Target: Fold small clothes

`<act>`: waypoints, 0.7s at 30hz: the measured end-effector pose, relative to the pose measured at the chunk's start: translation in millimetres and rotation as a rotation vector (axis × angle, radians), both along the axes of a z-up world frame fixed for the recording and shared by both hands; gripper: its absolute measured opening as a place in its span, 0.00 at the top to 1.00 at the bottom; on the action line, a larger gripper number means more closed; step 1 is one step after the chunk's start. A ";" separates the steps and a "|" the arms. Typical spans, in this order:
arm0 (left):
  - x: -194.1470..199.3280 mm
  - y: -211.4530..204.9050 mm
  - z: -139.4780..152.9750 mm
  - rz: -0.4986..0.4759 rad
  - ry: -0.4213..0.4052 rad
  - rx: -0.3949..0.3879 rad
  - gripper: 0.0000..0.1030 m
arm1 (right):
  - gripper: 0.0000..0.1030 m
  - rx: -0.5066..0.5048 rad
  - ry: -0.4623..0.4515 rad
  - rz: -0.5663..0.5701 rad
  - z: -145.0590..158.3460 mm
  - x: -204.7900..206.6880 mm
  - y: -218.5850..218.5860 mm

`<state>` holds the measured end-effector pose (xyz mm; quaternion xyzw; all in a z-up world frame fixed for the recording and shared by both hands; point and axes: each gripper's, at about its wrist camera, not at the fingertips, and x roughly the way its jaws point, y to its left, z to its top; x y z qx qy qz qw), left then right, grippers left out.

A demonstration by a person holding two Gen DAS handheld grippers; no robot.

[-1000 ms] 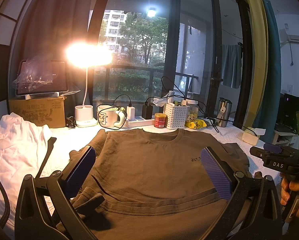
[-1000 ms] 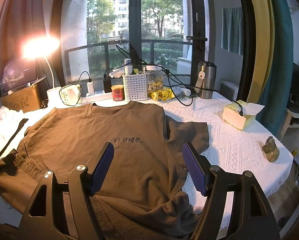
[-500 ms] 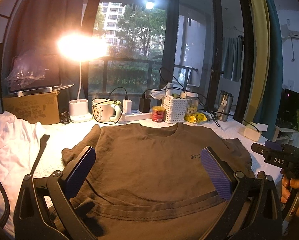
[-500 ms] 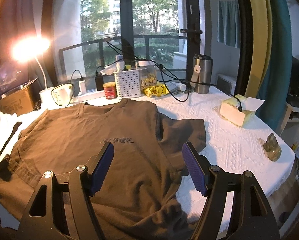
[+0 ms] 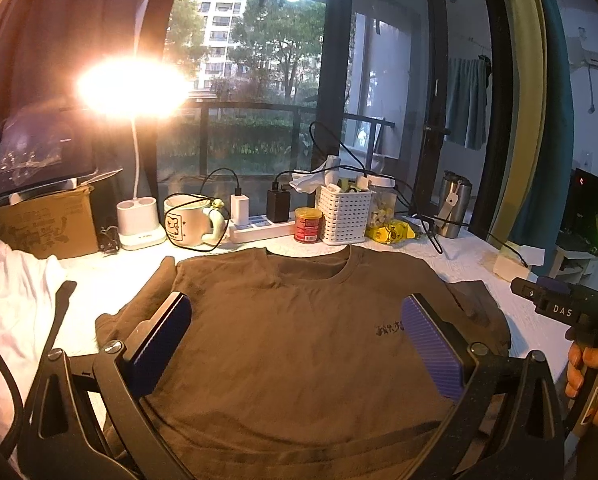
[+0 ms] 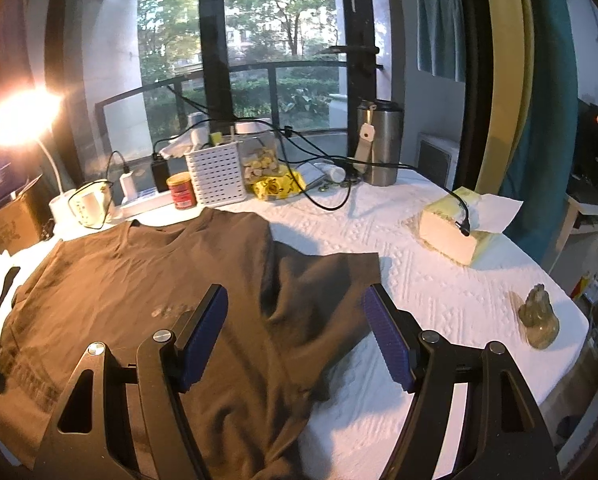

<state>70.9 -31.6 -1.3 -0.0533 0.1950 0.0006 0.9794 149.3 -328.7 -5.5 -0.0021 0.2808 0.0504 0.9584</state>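
A brown T-shirt [image 5: 299, 340] lies spread face up on the white table, collar toward the window; it also shows in the right wrist view [image 6: 139, 280]. Its right sleeve [image 6: 327, 280] lies flat on the cloth. My left gripper [image 5: 295, 344] is open and empty, hovering over the shirt's lower middle. My right gripper [image 6: 295, 336] is open and empty above the shirt's right side, near the sleeve. The right gripper's body [image 5: 559, 308] shows at the right edge of the left wrist view.
A white garment [image 5: 7, 304] lies at the left. Along the back stand a lamp [image 5: 139, 216], mug [image 5: 187, 220], power strip [image 5: 259, 228], red can [image 6: 182, 191], white basket [image 6: 215, 174] and steel flask [image 6: 379, 140]. A tissue box [image 6: 455, 228] and a small figurine [image 6: 539, 316] sit at right.
Both grippers have lifted and tilted, so the shirt sits lower in view. The right gripper has swung right toward the sleeve. Both stay open.
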 end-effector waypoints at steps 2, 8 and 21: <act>7.2 -2.8 1.4 0.001 0.009 0.003 0.00 | 0.28 0.005 0.006 -0.005 0.0 8.1 -6.3; 28.4 -15.6 4.4 0.009 0.032 0.020 0.00 | 0.28 0.002 0.026 -0.007 -2.7 34.3 -22.0; 72.7 -37.0 -3.0 0.053 0.123 0.047 0.00 | 0.28 0.021 0.131 0.027 -31.3 100.3 -49.6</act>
